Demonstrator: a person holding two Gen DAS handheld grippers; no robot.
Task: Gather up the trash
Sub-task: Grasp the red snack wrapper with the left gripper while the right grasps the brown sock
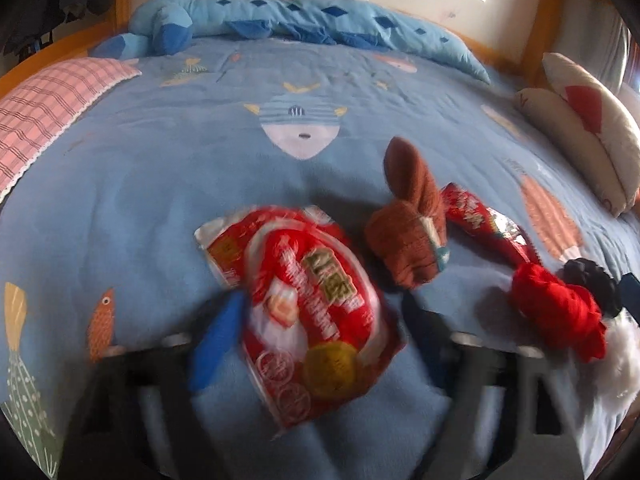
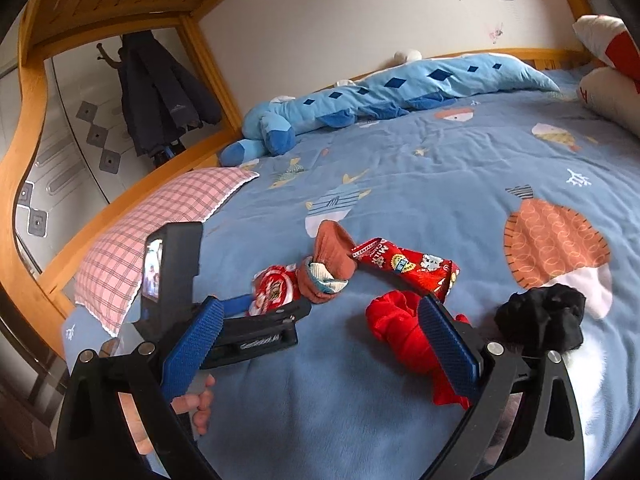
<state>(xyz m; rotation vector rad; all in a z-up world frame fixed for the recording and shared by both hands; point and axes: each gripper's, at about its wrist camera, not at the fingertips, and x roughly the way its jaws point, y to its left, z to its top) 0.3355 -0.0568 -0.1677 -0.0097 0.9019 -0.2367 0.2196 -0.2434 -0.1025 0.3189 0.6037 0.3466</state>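
A red and white snack bag (image 1: 304, 312) lies on the blue bedspread (image 1: 160, 200) between the fingers of my left gripper (image 1: 320, 304). Both pads touch its sides and the bag bulges upward. The right wrist view shows the same left gripper (image 2: 276, 304) around that bag (image 2: 276, 284). Just beyond lie a brown sock (image 1: 408, 232) and a red candy wrapper (image 1: 480, 220). My right gripper (image 2: 320, 344) stands open low over the bed, its right finger (image 2: 448, 344) overlapping a red bundled cloth (image 2: 396, 328).
A black cloth (image 2: 544, 320) and something white and furry (image 2: 592, 384) lie at the right. A pink checked pillow (image 2: 152, 232), a long blue plush toy (image 2: 360, 96) and white cushions (image 1: 592, 132) line the bed's edges. A hand (image 2: 196, 404) holds the left gripper.
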